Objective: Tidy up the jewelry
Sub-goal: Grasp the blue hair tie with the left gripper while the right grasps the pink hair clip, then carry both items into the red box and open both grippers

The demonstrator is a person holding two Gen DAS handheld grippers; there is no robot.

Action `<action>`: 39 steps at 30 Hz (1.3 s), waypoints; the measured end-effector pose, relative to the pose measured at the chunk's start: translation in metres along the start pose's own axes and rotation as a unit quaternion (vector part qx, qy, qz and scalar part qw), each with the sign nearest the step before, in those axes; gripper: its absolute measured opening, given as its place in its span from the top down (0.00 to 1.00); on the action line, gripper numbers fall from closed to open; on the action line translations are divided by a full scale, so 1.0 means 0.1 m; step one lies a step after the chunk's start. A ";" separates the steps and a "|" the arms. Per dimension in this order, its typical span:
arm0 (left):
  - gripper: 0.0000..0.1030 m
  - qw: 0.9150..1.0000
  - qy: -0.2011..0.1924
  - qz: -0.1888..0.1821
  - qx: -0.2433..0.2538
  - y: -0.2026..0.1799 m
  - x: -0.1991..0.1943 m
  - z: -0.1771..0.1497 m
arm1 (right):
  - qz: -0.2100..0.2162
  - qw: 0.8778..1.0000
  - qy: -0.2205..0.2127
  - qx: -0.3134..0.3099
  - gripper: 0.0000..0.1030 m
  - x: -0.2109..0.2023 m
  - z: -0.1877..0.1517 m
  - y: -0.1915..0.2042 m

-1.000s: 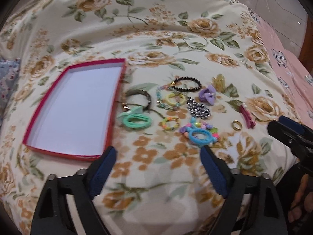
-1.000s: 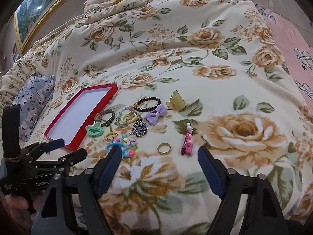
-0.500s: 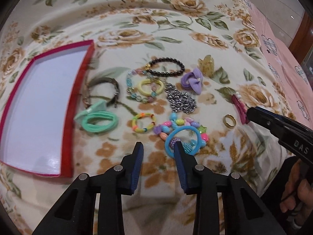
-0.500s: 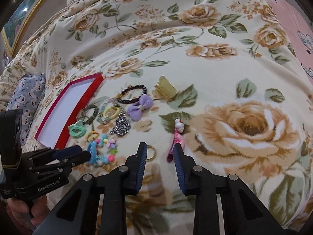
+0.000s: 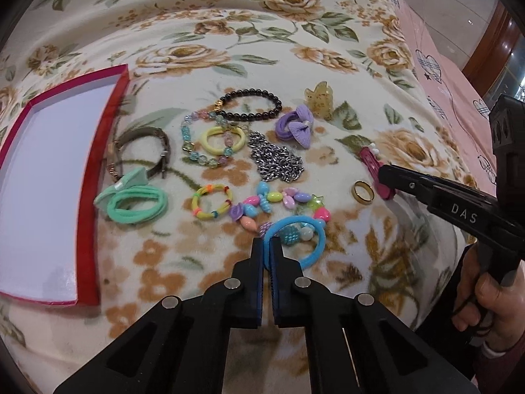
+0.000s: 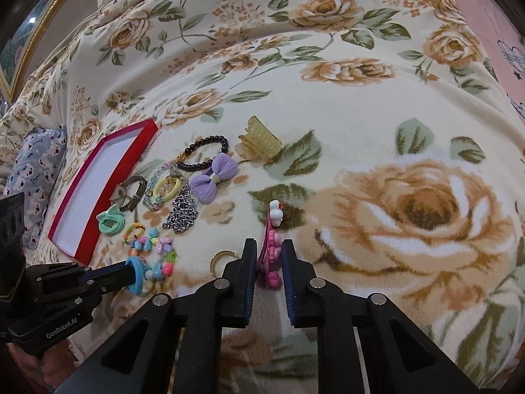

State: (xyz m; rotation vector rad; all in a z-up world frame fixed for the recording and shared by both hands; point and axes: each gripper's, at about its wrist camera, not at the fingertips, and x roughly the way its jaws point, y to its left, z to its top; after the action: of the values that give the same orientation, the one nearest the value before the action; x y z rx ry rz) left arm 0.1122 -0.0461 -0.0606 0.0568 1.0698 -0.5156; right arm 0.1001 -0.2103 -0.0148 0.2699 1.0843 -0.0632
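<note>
Several pieces of jewelry lie on a floral blanket beside an open red box (image 5: pixel 88 170) with a white floor, which also shows in the right wrist view (image 6: pixel 86 203). My left gripper (image 5: pixel 268 248) is shut on the rim of a blue ring hair tie (image 5: pixel 315 249), seen pinched in the right wrist view (image 6: pixel 136 274). My right gripper (image 6: pixel 269 251) is shut on a pink hair clip (image 6: pixel 274 246), whose end shows in the left wrist view (image 5: pixel 369 161). A gold ring (image 5: pixel 362 192) lies just left of that clip.
Nearby lie a mint hair tie (image 5: pixel 134 202), a watch (image 5: pixel 144 151), a black bead bracelet (image 5: pixel 249 105), a silver chain (image 5: pixel 275 162), a purple bow (image 5: pixel 295 124), an amber claw clip (image 5: pixel 320 98) and a colourful bead bracelet (image 5: pixel 279 200). A blue patterned pillow (image 6: pixel 32 177) lies left.
Both grippers moved down and forward to the jewelry and closed, the left onto the blue ring hair tie, the right onto the pink hair clip.
</note>
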 end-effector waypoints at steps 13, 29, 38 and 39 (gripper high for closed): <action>0.98 0.999 -0.036 -0.002 -0.037 0.22 -0.38 -0.18 | 0.008 1.000 0.003 -0.010 0.93 -0.09 0.00 0.13; 0.98 0.998 -0.037 0.003 -0.060 0.38 -0.50 -0.21 | 0.007 0.999 0.028 -0.038 0.84 0.05 -0.10 0.13; 0.98 0.996 -0.054 0.011 -0.069 0.47 -0.65 -0.23 | 0.053 0.998 -0.006 -0.036 0.84 -0.12 0.01 0.40; 0.98 0.995 -0.058 0.015 -0.074 0.51 -0.69 -0.24 | 0.059 0.997 -0.007 -0.039 0.84 -0.11 0.03 0.45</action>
State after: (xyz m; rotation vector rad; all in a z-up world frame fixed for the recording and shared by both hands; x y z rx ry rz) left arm 0.0890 0.0318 -0.0239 -0.0864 0.9894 -0.4072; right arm 0.1055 -0.1681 0.0047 0.2620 1.0528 0.0822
